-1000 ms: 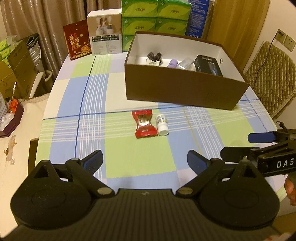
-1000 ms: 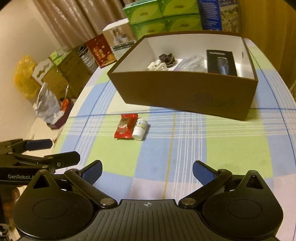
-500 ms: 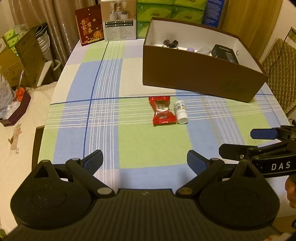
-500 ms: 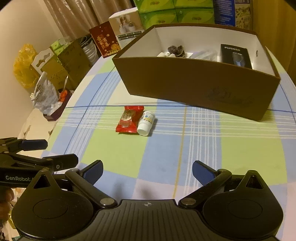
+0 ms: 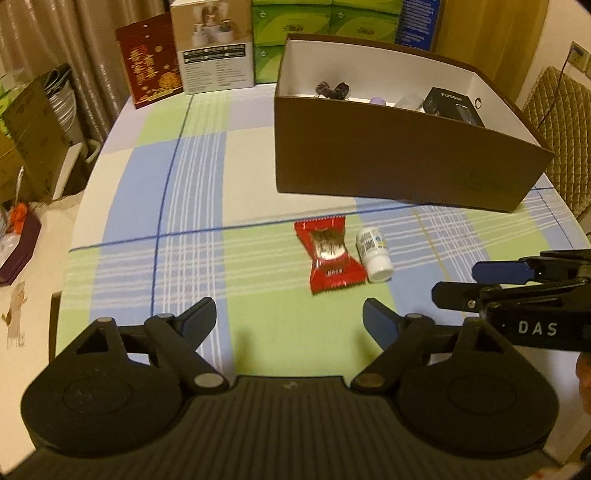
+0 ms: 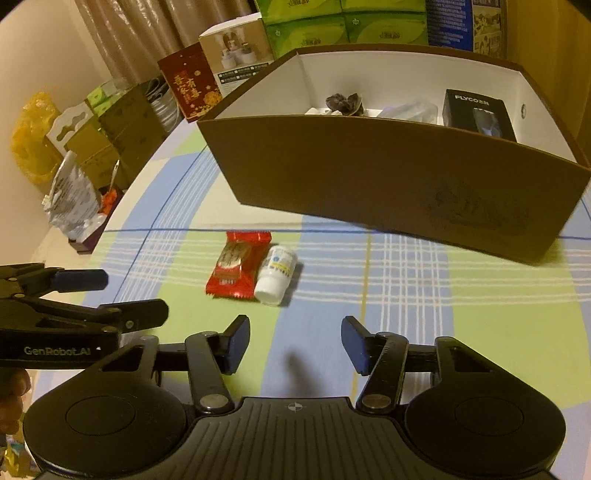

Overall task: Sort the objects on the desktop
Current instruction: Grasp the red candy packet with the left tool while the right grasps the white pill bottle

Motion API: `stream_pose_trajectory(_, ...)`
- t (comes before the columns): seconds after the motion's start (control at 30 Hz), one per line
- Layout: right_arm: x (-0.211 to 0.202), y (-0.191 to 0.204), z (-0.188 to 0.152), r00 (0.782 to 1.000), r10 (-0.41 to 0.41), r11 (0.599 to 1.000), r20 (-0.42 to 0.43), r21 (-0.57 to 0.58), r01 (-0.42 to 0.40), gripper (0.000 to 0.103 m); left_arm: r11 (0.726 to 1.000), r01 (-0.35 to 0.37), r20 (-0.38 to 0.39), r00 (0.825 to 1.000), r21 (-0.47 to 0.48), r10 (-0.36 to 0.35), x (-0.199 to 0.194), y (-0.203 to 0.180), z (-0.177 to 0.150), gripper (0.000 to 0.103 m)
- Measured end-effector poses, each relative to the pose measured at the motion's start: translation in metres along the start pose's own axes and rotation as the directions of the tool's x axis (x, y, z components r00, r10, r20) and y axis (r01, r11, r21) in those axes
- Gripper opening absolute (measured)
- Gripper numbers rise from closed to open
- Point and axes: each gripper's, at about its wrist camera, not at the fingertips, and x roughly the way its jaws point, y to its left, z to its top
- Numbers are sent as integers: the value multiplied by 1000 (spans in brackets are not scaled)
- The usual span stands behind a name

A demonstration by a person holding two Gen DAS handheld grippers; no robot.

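Observation:
A red snack packet (image 5: 330,256) and a small white bottle (image 5: 373,254) on its side lie touching on the checked tablecloth, in front of a brown open box (image 5: 399,162). They also show in the right wrist view: the packet (image 6: 238,264), the bottle (image 6: 277,275), the box (image 6: 388,184). My left gripper (image 5: 289,319) is open and empty, short of the packet. My right gripper (image 6: 294,345) is open and empty, just short of the bottle. Each gripper shows side-on in the other's view.
The box holds a black carton (image 6: 476,114), a dark crumpled item (image 6: 343,103) and clear wrapping. A red card (image 5: 149,64), a white product box (image 5: 214,51) and green tissue packs (image 5: 325,22) stand at the table's far edge. A chair (image 5: 554,122) stands right.
Both grippers have moved forward toward the packet and bottle, which now sit closer and larger. The right gripper's jaws have narrowed somewhat but stay open.

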Motion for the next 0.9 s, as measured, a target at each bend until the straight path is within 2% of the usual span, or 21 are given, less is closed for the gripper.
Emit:
stream_pose_trajectory(0.17, 14, 5, 8, 1000, -6, 1000, 16, -11, 6, 50, 999, 33, 12, 999, 16, -33, 16, 3, 14, 81)
stream_pose_trajectory(0.23, 19, 5, 11, 1000, -23, 1000, 16, -10, 23, 49, 999, 49, 15, 999, 17, -49, 21, 3, 21, 76)
stream_pose_trajectory(0.5, 28, -16, 15, 998, -65, 996, 1, 58, 65, 49, 993, 109, -3, 994, 44, -109, 50, -6, 41, 68)
stream_pose_trajectory(0.8, 30, -26, 17, 997, -75, 991, 4, 109, 74, 49, 990, 127, -67, 990, 57, -123, 83, -11, 46, 45)
stream_pose_trajectory(0.87, 32, -23, 19, 998, -66, 992, 8, 107, 65, 49, 989, 137, -78, 988, 60, -133, 88, -11, 47, 38)
stream_pose_trajectory(0.9, 32, -22, 20, 998, -62, 993, 10, 105, 60, 49, 989, 139, -85, 987, 59, -134, 90, -11, 48, 28)
